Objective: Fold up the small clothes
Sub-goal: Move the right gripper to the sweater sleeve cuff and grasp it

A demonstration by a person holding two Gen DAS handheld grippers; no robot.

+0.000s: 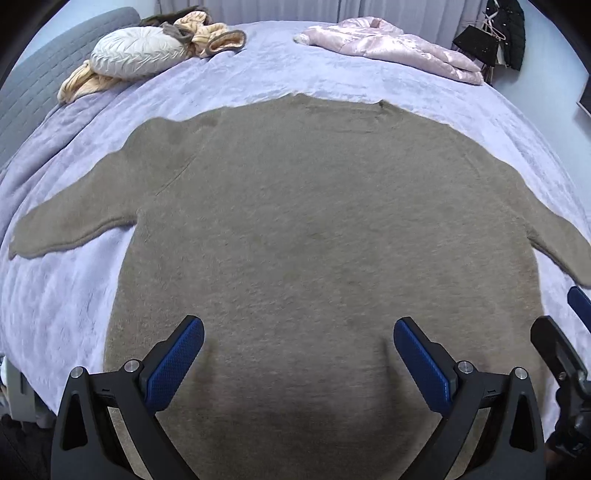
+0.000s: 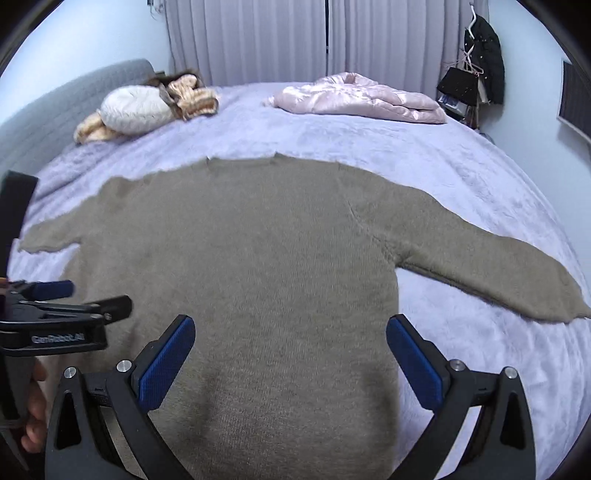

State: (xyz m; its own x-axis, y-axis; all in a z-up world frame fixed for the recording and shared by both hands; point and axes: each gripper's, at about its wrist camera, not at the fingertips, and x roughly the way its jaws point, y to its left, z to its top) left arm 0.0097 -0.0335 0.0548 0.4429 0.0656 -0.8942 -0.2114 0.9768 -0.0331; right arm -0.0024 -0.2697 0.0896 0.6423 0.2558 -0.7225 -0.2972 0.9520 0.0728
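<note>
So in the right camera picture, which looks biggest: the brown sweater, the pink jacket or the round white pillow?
1. brown sweater, by far, though it lies nearest the camera.
2. pink jacket.
3. round white pillow.
The jacket and pillow lie far back on the bed, so their real sizes are unsure.

A: Upper left of the frame?
B: Round white cushion (image 1: 138,51) on peach-striped fabric (image 1: 207,35), beside grey headboard (image 1: 33,85).
A: Upper right?
B: Pink quilted jacket (image 1: 391,46) on lavender bedspread (image 1: 258,74); dark coat (image 2: 487,59) hanging; curtains (image 2: 266,37) behind.

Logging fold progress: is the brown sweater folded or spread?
Spread: the sweater lies flat on the bed, both sleeves out sideways, nothing folded.
</note>
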